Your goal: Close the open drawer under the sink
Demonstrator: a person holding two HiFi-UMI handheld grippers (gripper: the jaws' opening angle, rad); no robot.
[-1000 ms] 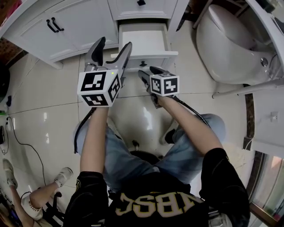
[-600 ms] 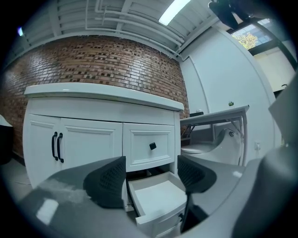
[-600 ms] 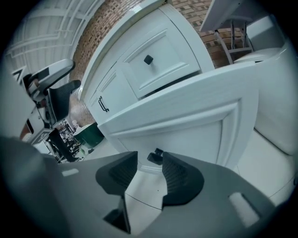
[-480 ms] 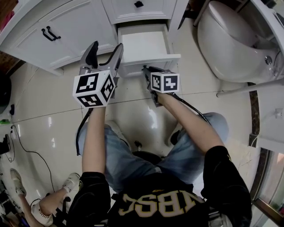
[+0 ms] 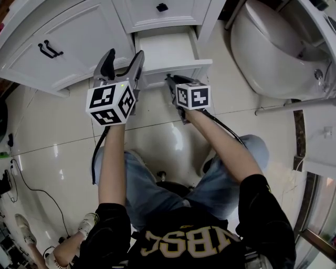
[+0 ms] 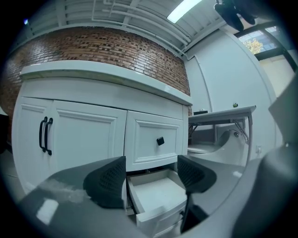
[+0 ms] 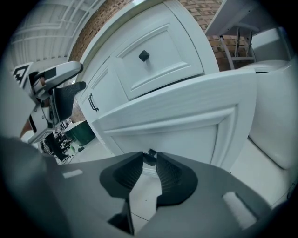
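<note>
Open floor tile [image 5: 157,131] in front of the vanity, between the drawer front and the person's knees. On the right, a white toilet bowl [image 5: 268,47] near the drawer's side, with a strip of floor between the two. On the left, a closed cabinet door [image 5: 68,37] with two black handles, flush with the vanity face. Directly above, a closed upper drawer [image 5: 163,13], set back behind the protruding front edge below it. At the very bottom of the vanity, just above the floor: the open drawer [image 5: 168,50], pulled well out toward the person. White all over, with its flat bottom and low side walls on show from above, and a panelled front with a raised frame seen close in the right gripper view [image 7: 186,121]. In the left gripper view, seen from slightly above and to its left [image 6: 158,195]. Left tongs [image 5: 125,55] spread wide and holding nothing, raised above the drawer's front left corner, pads framing the drawer in their own view [image 6: 151,179]. Right tongs [image 5: 170,81] low at the middle of the drawer front, drawn narrow [image 7: 150,160], pad tips nipped on the small dark knob [image 7: 151,154].
</note>
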